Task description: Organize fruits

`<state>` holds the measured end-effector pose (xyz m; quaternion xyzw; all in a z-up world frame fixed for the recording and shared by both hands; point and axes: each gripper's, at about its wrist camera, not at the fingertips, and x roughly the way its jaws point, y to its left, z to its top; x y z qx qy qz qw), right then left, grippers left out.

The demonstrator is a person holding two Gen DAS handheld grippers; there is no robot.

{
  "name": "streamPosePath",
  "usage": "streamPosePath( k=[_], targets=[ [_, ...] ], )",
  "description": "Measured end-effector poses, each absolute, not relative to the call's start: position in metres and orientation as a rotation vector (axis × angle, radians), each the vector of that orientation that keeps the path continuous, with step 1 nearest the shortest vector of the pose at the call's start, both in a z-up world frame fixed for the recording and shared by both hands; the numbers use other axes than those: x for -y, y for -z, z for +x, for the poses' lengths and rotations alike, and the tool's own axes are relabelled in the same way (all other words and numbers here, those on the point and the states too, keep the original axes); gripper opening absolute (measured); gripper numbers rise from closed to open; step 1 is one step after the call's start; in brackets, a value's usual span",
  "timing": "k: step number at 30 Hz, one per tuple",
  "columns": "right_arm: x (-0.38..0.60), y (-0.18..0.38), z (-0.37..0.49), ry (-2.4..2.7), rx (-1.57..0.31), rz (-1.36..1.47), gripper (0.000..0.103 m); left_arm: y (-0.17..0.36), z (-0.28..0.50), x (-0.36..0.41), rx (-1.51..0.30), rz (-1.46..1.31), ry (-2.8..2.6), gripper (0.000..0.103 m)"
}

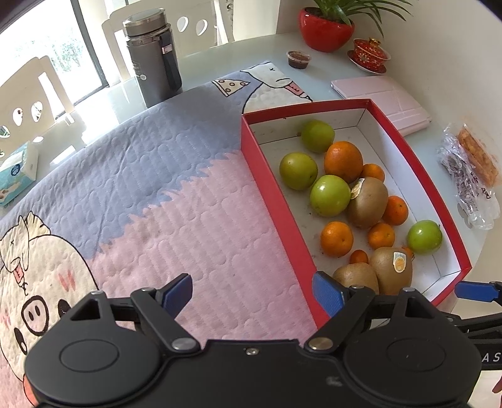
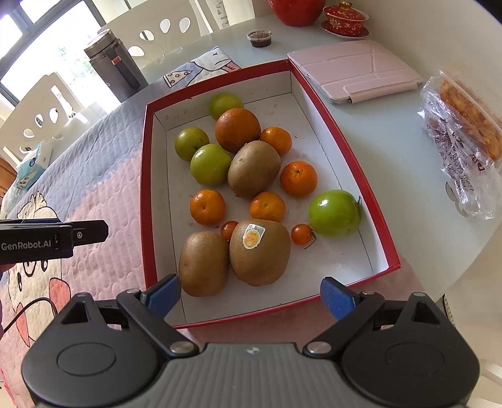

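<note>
A red box [image 2: 147, 175] with a white inside holds mixed fruit: kiwis [image 2: 259, 251], green apples [image 2: 334, 213], a large orange [image 2: 237, 129], several small mandarins [image 2: 298, 179] and two cherry tomatoes [image 2: 301, 233]. The same red box [image 1: 276, 194] lies to the right in the left wrist view, with kiwis [image 1: 390, 266] nearest. My right gripper [image 2: 251, 298] hangs open above the box's near end, nothing between its blue pads. My left gripper [image 1: 252, 295] is open over the pink mat, its right pad at the box's left wall. The left gripper's side [image 2: 53, 240] also shows at the right wrist view's left edge.
A quilted pink and grey cartoon mat [image 1: 157, 194] covers the table. Behind the box lie a pink tablet case [image 2: 354, 70], a bagged snack [image 2: 461, 141], a small sauce cup [image 2: 259, 37], a red tea cup [image 2: 345, 18], a red plant pot [image 1: 326, 29], a grey kettle [image 1: 152, 56] and a tissue box [image 1: 18, 172].
</note>
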<state>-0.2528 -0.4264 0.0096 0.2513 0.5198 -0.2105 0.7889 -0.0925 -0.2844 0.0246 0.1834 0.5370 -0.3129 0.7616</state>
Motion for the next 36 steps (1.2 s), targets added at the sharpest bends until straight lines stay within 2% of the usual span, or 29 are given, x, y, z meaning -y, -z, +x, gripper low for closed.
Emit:
streamPosePath(
  k=[27,36],
  targets=[
    [0.406,-0.009,-0.266,0.478,-1.111,0.567,0.097,-0.014,-0.107,0.275,-1.159,0.481,0.693,0.101],
    [0.394,-0.008,-0.261,0.475,-1.117,0.553,0.097,-0.019,-0.101,0.253,-1.123,0.424,0.668,0.101]
  ],
)
